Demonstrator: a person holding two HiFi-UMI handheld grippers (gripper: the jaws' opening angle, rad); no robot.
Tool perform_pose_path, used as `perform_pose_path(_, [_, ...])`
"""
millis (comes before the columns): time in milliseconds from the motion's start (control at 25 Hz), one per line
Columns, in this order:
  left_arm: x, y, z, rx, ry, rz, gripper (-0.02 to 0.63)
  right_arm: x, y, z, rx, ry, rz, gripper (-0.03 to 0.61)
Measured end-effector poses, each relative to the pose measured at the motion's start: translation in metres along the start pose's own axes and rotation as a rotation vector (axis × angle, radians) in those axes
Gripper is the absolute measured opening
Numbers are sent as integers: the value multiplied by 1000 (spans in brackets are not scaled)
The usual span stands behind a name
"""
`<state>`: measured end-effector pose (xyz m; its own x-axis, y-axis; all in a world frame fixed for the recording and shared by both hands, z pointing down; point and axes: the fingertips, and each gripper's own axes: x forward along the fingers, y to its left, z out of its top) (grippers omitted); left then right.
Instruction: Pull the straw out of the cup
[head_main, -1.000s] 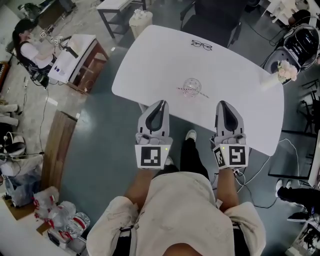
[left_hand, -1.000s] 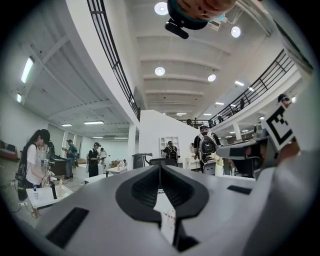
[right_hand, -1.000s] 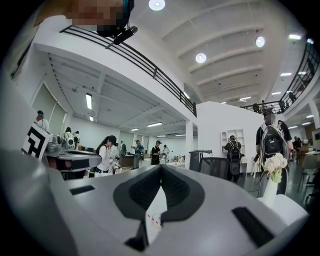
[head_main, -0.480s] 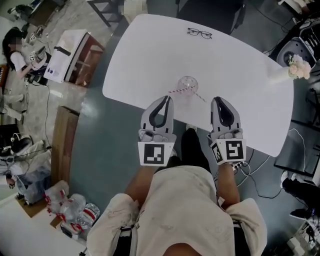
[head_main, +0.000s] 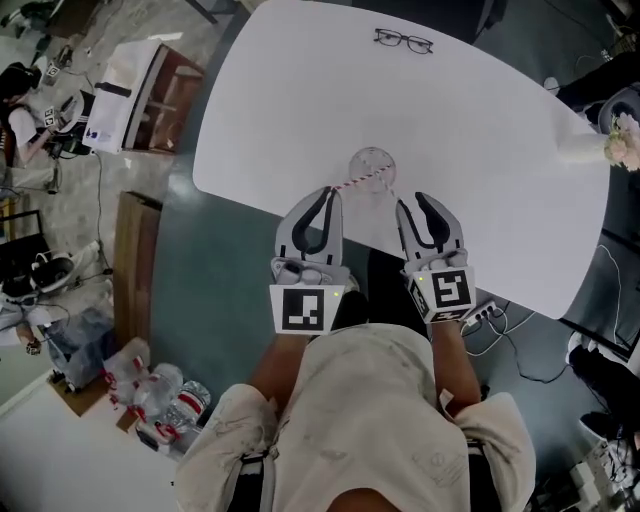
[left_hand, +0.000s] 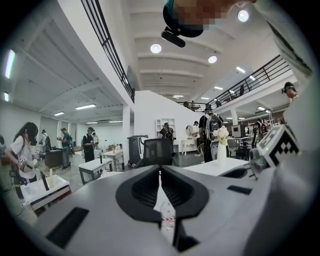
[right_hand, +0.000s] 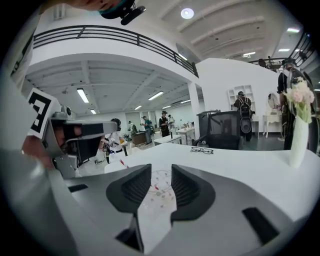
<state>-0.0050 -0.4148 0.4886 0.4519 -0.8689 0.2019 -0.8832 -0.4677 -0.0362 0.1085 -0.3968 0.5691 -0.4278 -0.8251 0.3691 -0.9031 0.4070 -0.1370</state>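
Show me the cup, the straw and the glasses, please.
cup (head_main: 371, 158), head view, its clear middle
straw (head_main: 346, 184), head view, striped end outside the cup
glasses (head_main: 403, 40), head view, bridge between lenses

Cup (head_main: 372, 160) with striped straw (head_main: 358, 181) near table (head_main: 300, 100) edge; left gripper (head_main: 334, 196) beside straw end; right gripper (head_main: 409, 201) jaws just opened, empty.

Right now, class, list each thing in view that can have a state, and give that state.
cup: upright on the table, not gripped.
straw: in the cup, leaning over the rim.
glasses: lying on the table, far from the cup.
vase of flowers: upright.
left gripper: jaws together, empty.
right gripper: jaws have just been opening, now apart, nothing between them.
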Motion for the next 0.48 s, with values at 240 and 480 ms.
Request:
perform_pose_path(240, [11,1,-6,-12,28,22,12,22,2,-30,12,72,53,123])
perform_pose_path(480, [21,2,-12,2,53,34,12,36,-2,-45,5,96,83,114])
